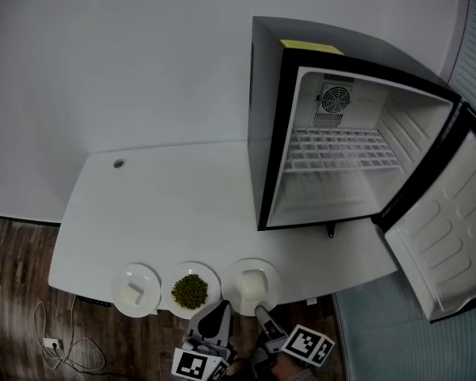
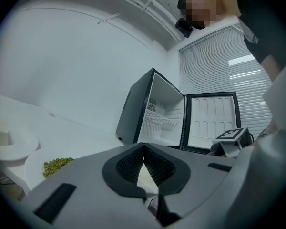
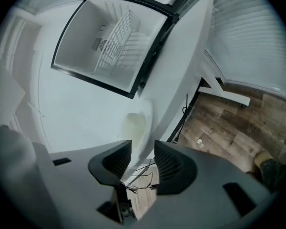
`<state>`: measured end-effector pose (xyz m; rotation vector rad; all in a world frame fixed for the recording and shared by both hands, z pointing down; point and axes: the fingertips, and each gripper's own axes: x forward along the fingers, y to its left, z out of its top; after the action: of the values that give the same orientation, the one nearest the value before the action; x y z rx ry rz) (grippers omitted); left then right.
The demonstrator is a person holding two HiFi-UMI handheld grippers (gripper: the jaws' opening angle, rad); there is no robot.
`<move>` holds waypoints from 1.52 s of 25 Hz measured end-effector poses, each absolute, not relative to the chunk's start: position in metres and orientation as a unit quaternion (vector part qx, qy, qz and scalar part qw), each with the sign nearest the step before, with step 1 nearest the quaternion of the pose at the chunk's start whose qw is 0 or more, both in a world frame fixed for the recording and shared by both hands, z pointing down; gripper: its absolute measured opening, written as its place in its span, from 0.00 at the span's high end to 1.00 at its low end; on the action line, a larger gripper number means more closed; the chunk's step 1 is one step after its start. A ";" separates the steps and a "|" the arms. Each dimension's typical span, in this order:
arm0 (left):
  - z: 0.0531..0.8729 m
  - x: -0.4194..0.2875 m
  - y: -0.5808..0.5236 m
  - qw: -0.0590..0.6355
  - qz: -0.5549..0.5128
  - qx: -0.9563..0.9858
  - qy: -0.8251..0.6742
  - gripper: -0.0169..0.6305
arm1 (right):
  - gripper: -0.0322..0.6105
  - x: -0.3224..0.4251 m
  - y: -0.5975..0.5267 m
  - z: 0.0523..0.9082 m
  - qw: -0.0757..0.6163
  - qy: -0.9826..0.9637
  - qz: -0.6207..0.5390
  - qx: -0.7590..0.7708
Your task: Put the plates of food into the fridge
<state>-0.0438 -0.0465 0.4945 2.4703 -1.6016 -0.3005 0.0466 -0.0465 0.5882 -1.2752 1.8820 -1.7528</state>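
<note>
Plates of food, three in all, sat in a row along the near edge of the white worktop [image 1: 174,205], all outside the fridge [image 1: 266,117]. The left plate [image 1: 151,280] carried a white block, the middle plate [image 1: 210,276] a heap of green peas [image 1: 190,290], and the right plate [image 1: 271,276] a pale, cream-coloured lump. Their rims lay just beside one another.

The fridge stood on the worktop's right end, well apart from the plates, with its door [image 1: 440,244] swung wide to the right. Inside, a white wire shelf [image 1: 341,151] spanned the cavity and a round fan [image 1: 334,99] showed on the back wall. A yellow note [image 1: 309,46] lay on top.

The left tongs [image 1: 220,306] hung at the worktop's near edge, just below the gap between the middle and right plates. They were clenched, tips touching, gripping nothing that showed. The right tongs [image 1: 260,311] were just beside them, at the near rim of the right plate and tilted a little downward. Their jaws stood apart, released. The plate's rim ran toward the gap between them with the pads not pressing on it; whether the rim reached in between the pads I couldn't tell.

A cable [image 1: 59,344] trailed over the wooden floor [image 1: 16,252] at the left.
</note>
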 end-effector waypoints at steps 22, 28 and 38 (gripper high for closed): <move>0.500 -0.032 -0.050 0.101 -0.100 0.833 -0.534 0.96 | 0.91 0.052 -0.049 0.592 0.212 0.594 -0.654 -0.417; 0.493 -0.033 -0.052 0.099 -0.100 0.836 -0.530 0.96 | 0.92 0.057 -0.046 0.590 0.222 0.588 -0.657 -0.416; 0.466 -0.023 -0.063 0.088 -0.111 0.851 -0.506 0.96 | 0.93 0.076 -0.044 0.575 0.233 0.579 -0.653 -0.428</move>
<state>-0.0231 -0.0631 0.4664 2.5340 -1.5054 -0.3294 0.0757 -0.0440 0.5749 -1.1765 1.5914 -1.7940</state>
